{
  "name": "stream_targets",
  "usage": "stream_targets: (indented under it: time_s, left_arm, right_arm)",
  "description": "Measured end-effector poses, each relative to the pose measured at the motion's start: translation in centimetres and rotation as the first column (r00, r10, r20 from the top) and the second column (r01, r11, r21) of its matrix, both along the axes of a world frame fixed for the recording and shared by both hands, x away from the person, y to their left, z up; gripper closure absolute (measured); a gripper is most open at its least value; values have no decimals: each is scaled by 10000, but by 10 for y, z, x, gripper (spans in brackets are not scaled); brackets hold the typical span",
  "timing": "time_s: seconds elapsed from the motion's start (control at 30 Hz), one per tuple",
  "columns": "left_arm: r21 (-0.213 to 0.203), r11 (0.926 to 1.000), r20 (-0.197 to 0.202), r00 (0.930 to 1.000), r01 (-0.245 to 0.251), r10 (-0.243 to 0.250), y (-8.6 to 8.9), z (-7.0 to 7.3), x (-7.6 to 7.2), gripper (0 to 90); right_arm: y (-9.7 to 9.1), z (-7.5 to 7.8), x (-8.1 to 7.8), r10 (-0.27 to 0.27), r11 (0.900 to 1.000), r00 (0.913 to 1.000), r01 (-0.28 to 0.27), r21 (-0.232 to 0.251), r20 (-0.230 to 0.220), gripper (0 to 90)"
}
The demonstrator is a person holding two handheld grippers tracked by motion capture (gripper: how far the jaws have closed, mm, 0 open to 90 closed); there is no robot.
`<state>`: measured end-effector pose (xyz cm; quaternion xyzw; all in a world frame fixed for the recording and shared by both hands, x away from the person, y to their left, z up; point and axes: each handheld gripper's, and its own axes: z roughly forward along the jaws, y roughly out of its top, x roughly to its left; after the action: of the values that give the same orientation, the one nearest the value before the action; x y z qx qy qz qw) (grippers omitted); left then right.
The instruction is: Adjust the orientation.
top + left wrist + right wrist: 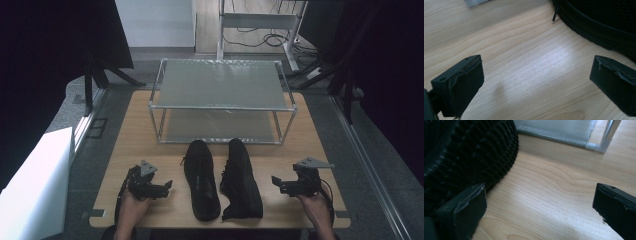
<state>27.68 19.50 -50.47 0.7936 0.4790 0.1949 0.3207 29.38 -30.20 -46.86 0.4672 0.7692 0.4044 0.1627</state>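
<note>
Two black shoes lie on the bench before the rack. Left gripper and right gripper flank the shoes, jaws spread, empty.

Black lace-up shoes: 2, a left black shoe standing on its sole and a right black shoe tipped onto its side. Two-tier metal-framed rack with grey shelves: 1. Light wooden table: 1. Hand-held black two-jaw grippers: 2, a left gripper and a right gripper, each with jaws apart. White panel beside the table: 1.
</note>
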Motion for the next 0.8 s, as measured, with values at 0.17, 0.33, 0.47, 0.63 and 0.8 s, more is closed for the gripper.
stream_targets:
  time_s: [0.17, 0.33, 0.47, 0.63, 0.8]
  left_arm:
    - [267, 9996, -98, 9999, -25, 28, -2, -2, 1, 0]
    - [368, 9993, -142, 9999, 6, -1, -3, -3, 1, 0]
    - [389, 9992, -140, 9999, -12, 17, -3, -3, 1, 0]
    - [417, 9991, -118, 9999, -19, 24, -3, -3, 1, 0]
    - [459, 9989, -111, 9999, -22, 27, -4, -3, 1, 0]
  right_arm:
    - [5, 7, 0, 209, 9998, 9998, -208, 23, -42, 0]
    - [11, 14, 2, 348, 9992, 9994, -348, 182, -39, 0]
    - [18, 21, 4, 537, 9983, 9986, -537, 221, -21, 0]
    - [29, 28, 8, 724, 9971, 9974, -724, 252, 2, 0]
    - [37, 31, 12, 869, 9960, 9962, -869, 188, 6, 0]
